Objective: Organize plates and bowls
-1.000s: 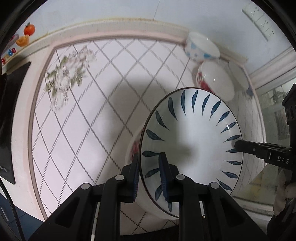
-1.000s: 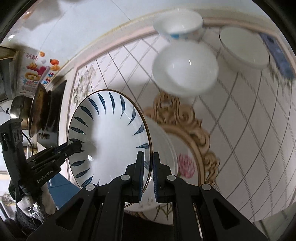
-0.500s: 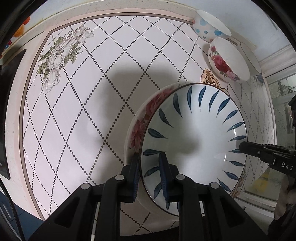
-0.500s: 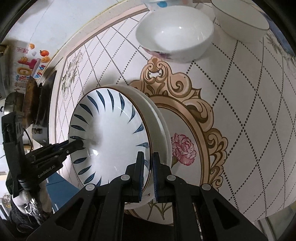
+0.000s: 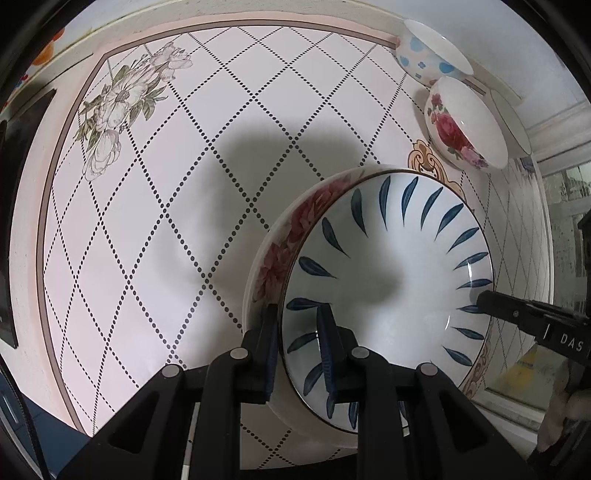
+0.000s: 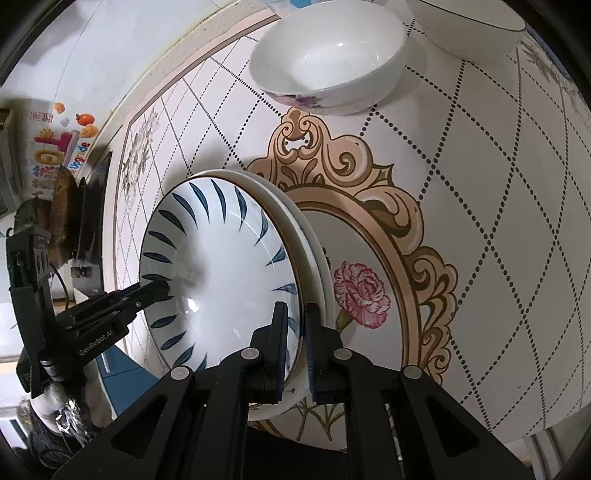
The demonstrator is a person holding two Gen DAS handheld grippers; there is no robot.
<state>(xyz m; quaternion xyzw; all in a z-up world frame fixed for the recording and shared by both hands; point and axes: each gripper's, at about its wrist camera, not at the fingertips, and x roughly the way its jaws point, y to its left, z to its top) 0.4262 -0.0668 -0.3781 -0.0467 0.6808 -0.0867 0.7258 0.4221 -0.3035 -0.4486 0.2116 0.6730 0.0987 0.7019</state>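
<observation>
- Left gripper (image 5: pixel 295 354) and right gripper (image 6: pixel 295 343) each clamped opposite rims of the blue-leaf plate (image 5: pixel 388 288).
- Plate sat nested on the rose-rimmed plate (image 5: pixel 280 254) on the patterned table (image 5: pixel 166 221).
- Best release: both sides together, level, then withdraw outward, clear of the rose bowl (image 5: pixel 458 122).

The desk (image 5: pixel 207 206) wears a pale pink cloth crossed by dotted black diamond lines, with a grey-and-green flower print (image 5: pixel 122 107) near its far left corner and a gold scrolled medallion (image 6: pixel 406 229) holding a pink carnation (image 6: pixel 362 295) at its centre. A plain white wall (image 5: pixel 258 9) rises behind it. Bright cartoon stickers (image 6: pixel 62 144) cover a surface to the left. A white-framed window (image 5: pixel 565 206) stands at the right. Soft shadows fall across the cloth.
</observation>
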